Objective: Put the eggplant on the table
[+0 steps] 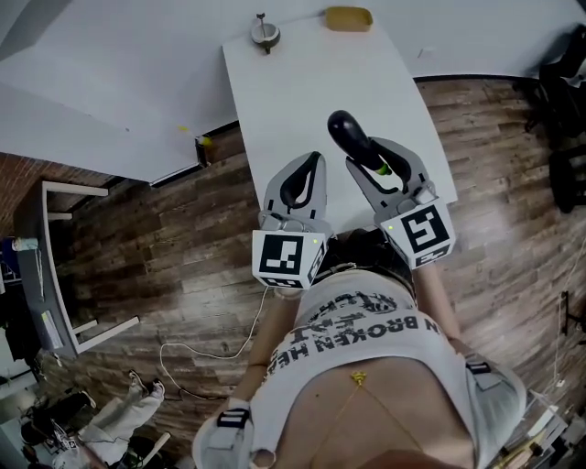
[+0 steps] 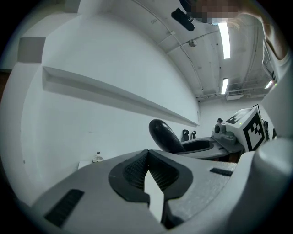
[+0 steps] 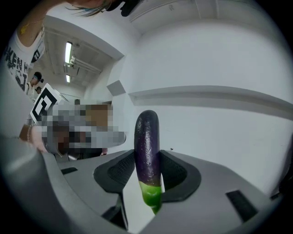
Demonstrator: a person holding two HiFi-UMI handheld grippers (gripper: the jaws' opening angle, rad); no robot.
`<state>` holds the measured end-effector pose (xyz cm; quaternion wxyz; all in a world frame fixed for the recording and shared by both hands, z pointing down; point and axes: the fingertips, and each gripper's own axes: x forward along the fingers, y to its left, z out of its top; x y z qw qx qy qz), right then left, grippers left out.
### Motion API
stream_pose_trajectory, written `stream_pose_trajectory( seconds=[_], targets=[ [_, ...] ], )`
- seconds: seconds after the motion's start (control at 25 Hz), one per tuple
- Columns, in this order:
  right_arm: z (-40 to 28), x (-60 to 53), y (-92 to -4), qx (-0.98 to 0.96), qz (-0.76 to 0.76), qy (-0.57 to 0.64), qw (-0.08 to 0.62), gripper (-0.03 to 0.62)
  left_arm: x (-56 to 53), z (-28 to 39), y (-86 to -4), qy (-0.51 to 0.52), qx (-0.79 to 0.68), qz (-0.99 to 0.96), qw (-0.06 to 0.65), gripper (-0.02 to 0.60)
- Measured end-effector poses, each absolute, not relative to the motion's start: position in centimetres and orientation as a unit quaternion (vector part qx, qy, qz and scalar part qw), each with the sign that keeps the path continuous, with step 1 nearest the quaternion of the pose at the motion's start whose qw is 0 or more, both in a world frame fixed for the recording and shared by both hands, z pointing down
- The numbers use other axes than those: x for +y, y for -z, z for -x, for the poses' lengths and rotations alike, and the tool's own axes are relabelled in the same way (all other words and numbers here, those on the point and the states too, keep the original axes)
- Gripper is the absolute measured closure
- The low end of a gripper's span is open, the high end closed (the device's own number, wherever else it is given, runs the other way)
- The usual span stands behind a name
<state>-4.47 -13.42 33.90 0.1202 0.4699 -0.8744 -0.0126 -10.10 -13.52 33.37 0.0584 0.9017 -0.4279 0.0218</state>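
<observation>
Your right gripper view showed the right gripper with its fingers clamped on the eggplant, purple body up and green end down. The head view gave only its dark tip, jutting over the white desk. Your left gripper had its fingers closed, tips together, nothing between. Whether the eggplant touched the desk could not be told. At the desk's far end sat a small round item and a yellow object, well apart from both grippers.
</observation>
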Motion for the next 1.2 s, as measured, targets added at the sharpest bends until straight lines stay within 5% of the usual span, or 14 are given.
stream_pose_trajectory(
  seconds=[1.2],
  targets=[
    [-2.9,-16.9,-33.6,-0.896,-0.424,0.012,0.131,0.424,-16.6,2.8,-32.4,-0.023,-0.472,-0.879,0.062,0.583]
  ],
)
